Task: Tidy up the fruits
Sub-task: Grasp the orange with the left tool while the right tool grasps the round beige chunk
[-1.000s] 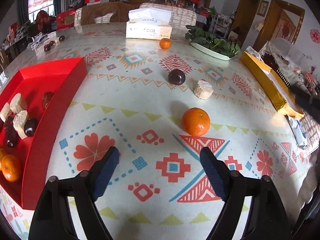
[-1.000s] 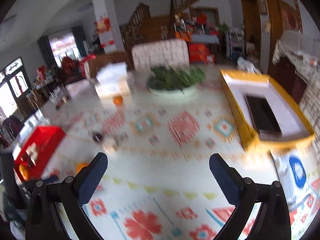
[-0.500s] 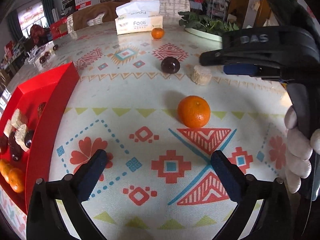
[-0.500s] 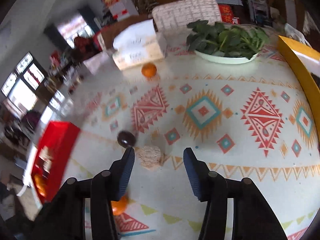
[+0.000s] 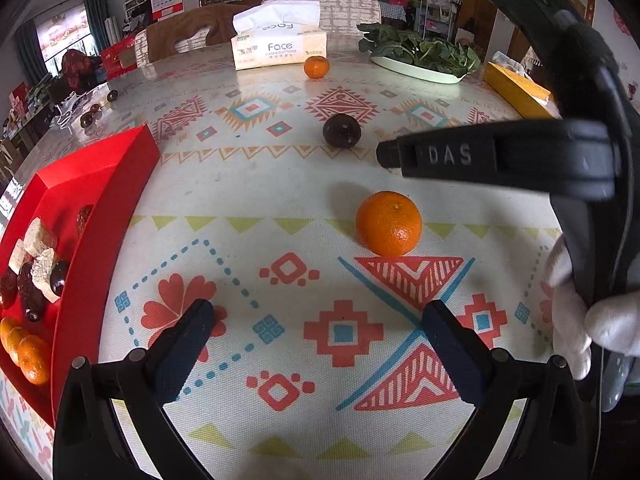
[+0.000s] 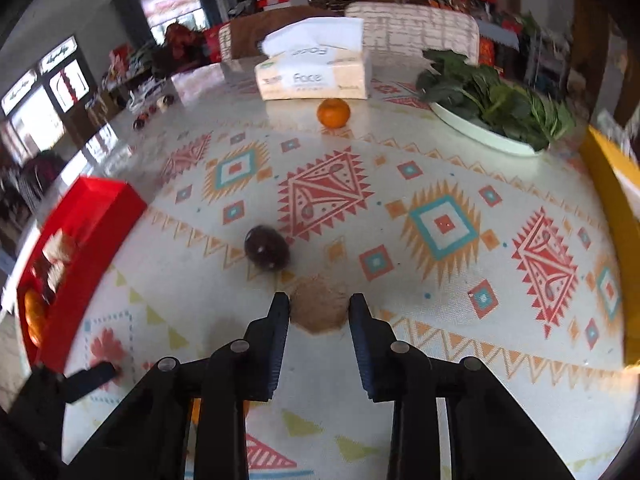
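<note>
My left gripper [image 5: 318, 328] is open and empty, low over the patterned tablecloth, with an orange [image 5: 389, 223] just ahead of its right finger. A dark round fruit [image 5: 342, 131] lies farther on. My right gripper [image 6: 319, 312] has its fingers on either side of a beige rough cake [image 6: 319, 307] on the table; contact is unclear. The dark fruit [image 6: 267, 247] sits just left of it. A second orange [image 6: 333, 112] lies by the tissue box. The red tray [image 5: 100, 184] at left holds oranges, dark fruits and cakes.
A tissue box [image 5: 279, 46] stands at the far side. A white plate of leafy greens [image 5: 420, 50] lies far right, a yellow box [image 6: 612, 200] at the right edge. The right gripper's body [image 5: 500, 156] crosses the left wrist view. Small dark fruits [image 5: 94, 110] lie far left.
My right gripper has come down and narrowed around the beige cake. My left gripper has stayed open and moved a little closer to the orange.
</note>
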`<action>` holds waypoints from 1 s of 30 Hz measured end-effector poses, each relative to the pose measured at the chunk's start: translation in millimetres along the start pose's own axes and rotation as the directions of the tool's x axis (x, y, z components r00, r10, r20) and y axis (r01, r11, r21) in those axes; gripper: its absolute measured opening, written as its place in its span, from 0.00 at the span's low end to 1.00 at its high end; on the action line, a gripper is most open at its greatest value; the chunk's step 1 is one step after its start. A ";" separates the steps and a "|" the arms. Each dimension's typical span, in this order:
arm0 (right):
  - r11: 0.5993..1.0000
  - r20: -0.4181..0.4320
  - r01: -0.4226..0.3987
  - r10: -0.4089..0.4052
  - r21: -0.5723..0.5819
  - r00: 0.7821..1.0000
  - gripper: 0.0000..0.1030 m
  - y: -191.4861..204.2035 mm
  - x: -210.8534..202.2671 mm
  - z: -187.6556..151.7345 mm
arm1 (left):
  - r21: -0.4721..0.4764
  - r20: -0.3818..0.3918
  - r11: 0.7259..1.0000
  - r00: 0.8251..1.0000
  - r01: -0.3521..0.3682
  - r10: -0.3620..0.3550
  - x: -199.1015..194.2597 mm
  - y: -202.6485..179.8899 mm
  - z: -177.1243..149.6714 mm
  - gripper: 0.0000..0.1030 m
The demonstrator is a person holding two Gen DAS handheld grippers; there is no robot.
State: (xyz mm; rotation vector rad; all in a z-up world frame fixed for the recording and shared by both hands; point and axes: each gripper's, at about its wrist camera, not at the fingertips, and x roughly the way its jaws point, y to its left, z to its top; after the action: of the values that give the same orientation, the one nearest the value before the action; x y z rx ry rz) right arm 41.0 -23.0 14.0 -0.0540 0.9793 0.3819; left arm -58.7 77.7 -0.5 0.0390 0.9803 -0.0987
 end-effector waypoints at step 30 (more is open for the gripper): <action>0.957 0.046 -0.130 0.122 0.261 0.991 0.33 -68.2 -32.2 -3.9 | -0.030 0.057 0.999 0.998 0.018 -0.016 12.2 -25.5 33.9 0.50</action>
State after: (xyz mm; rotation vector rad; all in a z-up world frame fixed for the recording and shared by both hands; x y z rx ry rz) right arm 45.0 -96.8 29.5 0.2561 0.9996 0.3654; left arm -26.5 48.9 8.5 -0.0001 0.9254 -0.1002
